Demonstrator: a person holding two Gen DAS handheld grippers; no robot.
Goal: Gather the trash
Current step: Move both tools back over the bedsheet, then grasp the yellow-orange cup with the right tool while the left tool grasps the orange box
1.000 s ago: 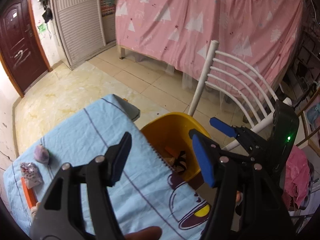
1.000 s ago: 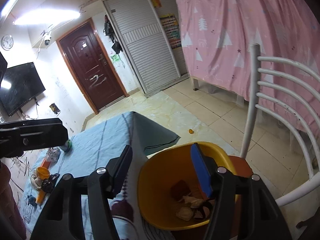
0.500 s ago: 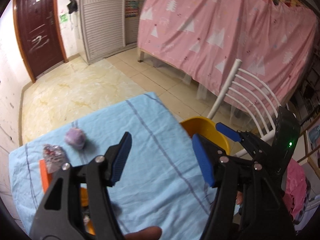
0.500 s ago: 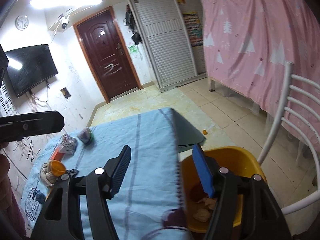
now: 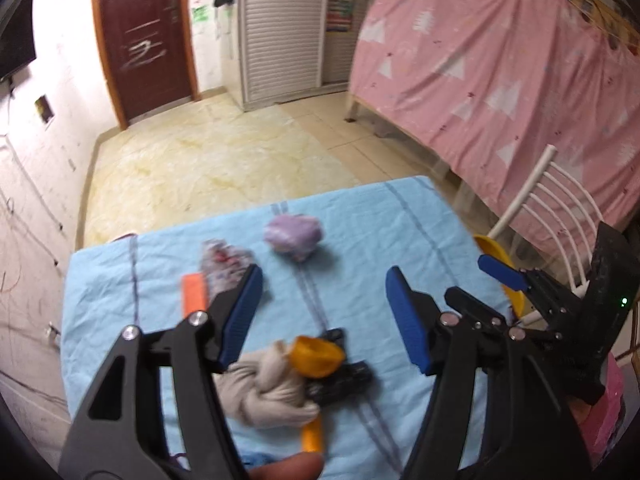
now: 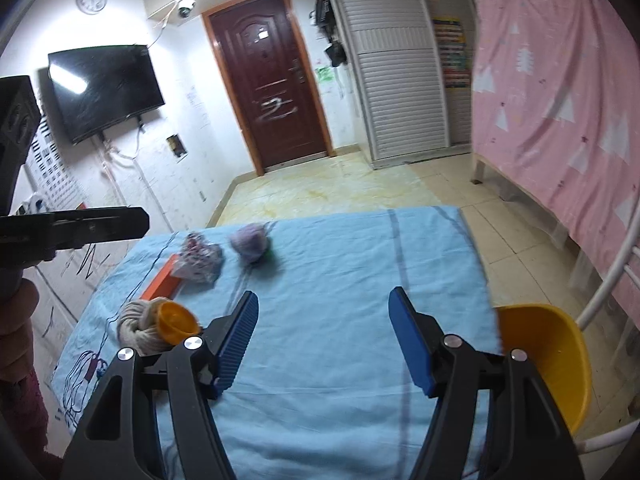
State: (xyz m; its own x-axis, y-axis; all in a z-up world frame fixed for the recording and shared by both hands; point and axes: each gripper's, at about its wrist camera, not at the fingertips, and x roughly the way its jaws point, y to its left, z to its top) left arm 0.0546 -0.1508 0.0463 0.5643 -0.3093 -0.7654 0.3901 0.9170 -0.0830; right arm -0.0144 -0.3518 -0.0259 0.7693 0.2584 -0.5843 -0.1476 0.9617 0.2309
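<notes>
On the blue tablecloth (image 5: 380, 232) lie a purple crumpled ball (image 5: 294, 236), a patterned crumpled wrapper (image 5: 224, 264) on an orange box (image 5: 193, 298), and nearer a beige knotted rope (image 5: 268, 396) with an orange cup (image 5: 316, 356) and a black item (image 5: 344, 380). My left gripper (image 5: 324, 280) hovers above the rope pile, jaws opening, nothing between them. My right gripper (image 6: 324, 300) hangs over bare cloth right of the purple ball (image 6: 250, 242) and wrapper (image 6: 200, 260), jaws also opening and empty. The yellow bin (image 6: 548, 360) stands off the table's right edge.
A white slatted chair (image 5: 552, 208) stands behind the bin, with a pink sheet (image 5: 480, 80) hanging beyond it. Tiled floor (image 5: 208, 160) stretches to a dark red door (image 6: 272, 80). A television (image 6: 104, 88) hangs on the left wall.
Both grippers have swung left from over the yellow bin to above the table, bringing the trash items into view. The right jaws stand a little wider.
</notes>
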